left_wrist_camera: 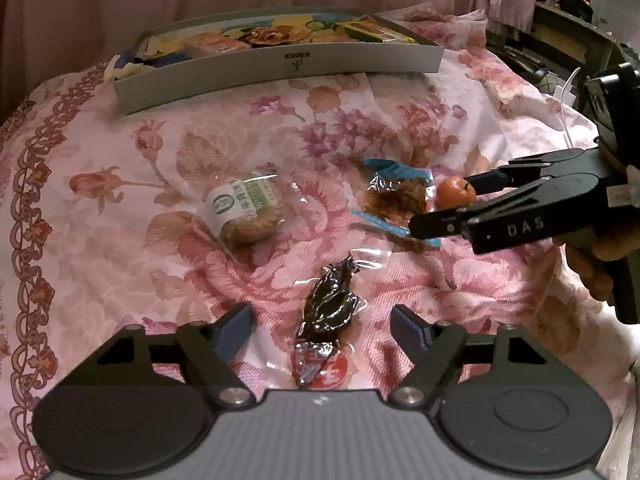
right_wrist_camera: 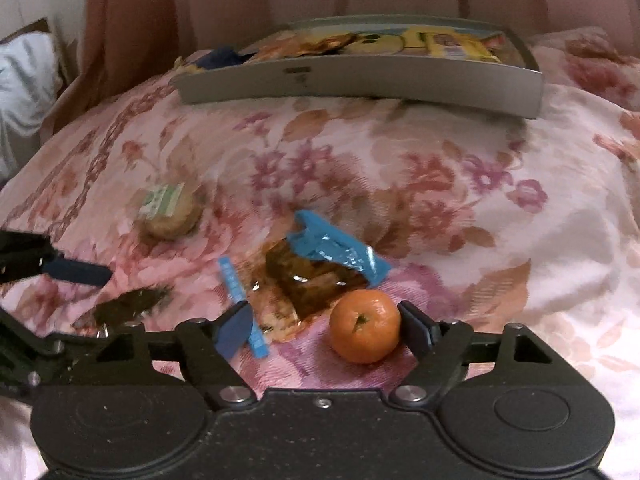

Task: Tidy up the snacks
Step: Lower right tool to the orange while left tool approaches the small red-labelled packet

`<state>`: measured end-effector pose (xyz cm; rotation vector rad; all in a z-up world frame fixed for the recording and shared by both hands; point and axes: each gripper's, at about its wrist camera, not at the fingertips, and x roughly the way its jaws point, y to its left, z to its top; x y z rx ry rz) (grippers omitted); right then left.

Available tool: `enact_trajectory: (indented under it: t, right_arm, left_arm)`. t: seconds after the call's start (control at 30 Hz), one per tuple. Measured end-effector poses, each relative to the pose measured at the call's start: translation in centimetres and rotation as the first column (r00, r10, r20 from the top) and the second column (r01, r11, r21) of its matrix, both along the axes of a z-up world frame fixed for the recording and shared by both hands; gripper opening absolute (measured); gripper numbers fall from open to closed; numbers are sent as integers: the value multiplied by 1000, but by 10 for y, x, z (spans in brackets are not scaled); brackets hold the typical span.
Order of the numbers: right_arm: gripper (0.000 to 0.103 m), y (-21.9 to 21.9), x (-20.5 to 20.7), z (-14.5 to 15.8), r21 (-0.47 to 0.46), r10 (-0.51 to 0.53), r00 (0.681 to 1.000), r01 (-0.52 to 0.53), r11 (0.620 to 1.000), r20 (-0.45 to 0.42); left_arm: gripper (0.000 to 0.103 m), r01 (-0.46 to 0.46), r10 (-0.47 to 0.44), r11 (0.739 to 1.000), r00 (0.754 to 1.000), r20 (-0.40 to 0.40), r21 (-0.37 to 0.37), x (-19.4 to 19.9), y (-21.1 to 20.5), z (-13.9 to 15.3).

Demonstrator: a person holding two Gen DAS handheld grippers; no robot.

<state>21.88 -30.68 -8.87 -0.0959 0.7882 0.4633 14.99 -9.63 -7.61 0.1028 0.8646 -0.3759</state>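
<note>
Bedspread (left_wrist_camera: 120, 184) with pink flowers covers the whole surface, and everything else is placed here relative to the grey box (left_wrist_camera: 276, 66) at its far edge. That box is shallow and open-topped, with colourful snack packets lying inside it. Nearer the cameras than the box, well apart from it, four snacks lie loose on the cloth. A round biscuit in clear wrap with a green-and-white label (left_wrist_camera: 246, 210) sits below the box's left half. A brown cake in a torn blue-edged wrapper (right_wrist_camera: 316, 268) lies below the box's middle. Closest of all is a dark foil-wrapped sweet (left_wrist_camera: 332, 312) with a red end. The mandarin (right_wrist_camera: 364, 330) rests just beside the blue-edged wrapper, on the side away from the box.

The left gripper (left_wrist_camera: 322, 326) is spread wide with the dark sweet lying between its fingers, gripped by neither. The right gripper (right_wrist_camera: 320, 326) is also spread wide, its right finger touching or nearly touching the mandarin, not clamped.
</note>
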Motion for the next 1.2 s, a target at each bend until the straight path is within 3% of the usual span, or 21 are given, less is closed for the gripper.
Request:
enact_trajectory:
  t: [0.3, 0.63, 0.87, 1.2]
  right_arm:
    - [66, 11, -13, 2, -16, 103, 994, -103, 995, -28]
    - [64, 21, -33, 4, -26, 190, 980, -192, 981, -63]
    - [46, 26, -37, 5, -17, 192, 980, -194, 981, -58]
    - [38, 33, -44, 5, -47, 193, 981, -195, 980, -36]
  left_arm:
    - [73, -1, 1, 1000, 1000, 1, -6, -2, -1, 6]
    - [59, 40, -39, 998, 999, -37, 50, 4, -11, 6]
    - [57, 25, -21, 998, 996, -83, 51, 11, -10, 5]
    - [51, 7, 1, 995, 996, -90, 97, 9, -16, 5]
